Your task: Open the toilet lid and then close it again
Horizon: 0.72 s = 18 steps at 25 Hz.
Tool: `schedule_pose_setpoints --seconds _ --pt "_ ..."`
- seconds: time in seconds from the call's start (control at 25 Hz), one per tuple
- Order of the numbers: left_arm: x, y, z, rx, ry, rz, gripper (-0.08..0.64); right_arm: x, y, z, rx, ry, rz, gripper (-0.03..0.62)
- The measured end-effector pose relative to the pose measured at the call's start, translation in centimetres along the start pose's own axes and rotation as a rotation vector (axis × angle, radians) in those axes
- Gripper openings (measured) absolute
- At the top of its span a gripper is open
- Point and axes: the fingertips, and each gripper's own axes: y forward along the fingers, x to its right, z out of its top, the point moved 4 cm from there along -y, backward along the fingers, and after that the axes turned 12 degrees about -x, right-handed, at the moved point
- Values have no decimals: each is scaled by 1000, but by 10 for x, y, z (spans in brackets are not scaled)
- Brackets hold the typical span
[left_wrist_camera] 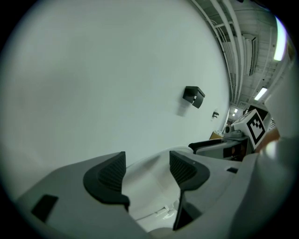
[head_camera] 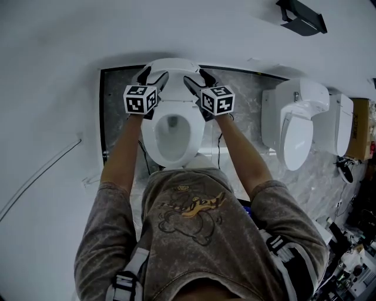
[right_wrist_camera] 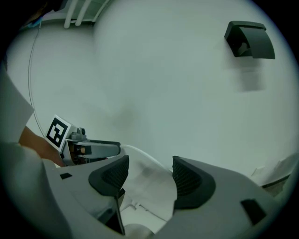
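Note:
In the head view the white toilet lid [head_camera: 173, 69] stands raised against the wall, and the seat ring and bowl [head_camera: 171, 132] lie uncovered below it. My left gripper [head_camera: 154, 79] is at the lid's upper left edge and my right gripper [head_camera: 198, 79] at its upper right edge. Both are open. In the left gripper view the dark pads [left_wrist_camera: 112, 173] stand apart, with the lid's white curve [left_wrist_camera: 149, 186] behind the gap. The right gripper view shows the same: jaws wide, lid [right_wrist_camera: 149, 189] between them, pads not touching it.
A second white toilet [head_camera: 299, 126] stands to the right on the marbled floor panel [head_camera: 117, 106]. A black fixture [head_camera: 302, 16] hangs on the white wall above it. A thin cable [head_camera: 41, 170] runs at the left. Clutter fills the lower right corner.

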Motion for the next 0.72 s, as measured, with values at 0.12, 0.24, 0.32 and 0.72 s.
schedule_pose_setpoints --seconds 0.12,0.24,0.32,0.72 --pt "0 -2 0 3 -13 -2 285 0 -1 1 2 19 13 287" --pt "5 -9 -4 1 -11 -10 285 -6 -7 -3 11 24 7 287" --pt "10 -18 -9 5 -16 -22 285 -13 -14 -8 17 29 1 287" --pt "44 -81 -61 41 -30 -102 285 -74 -61 -57 28 12 -20 287"
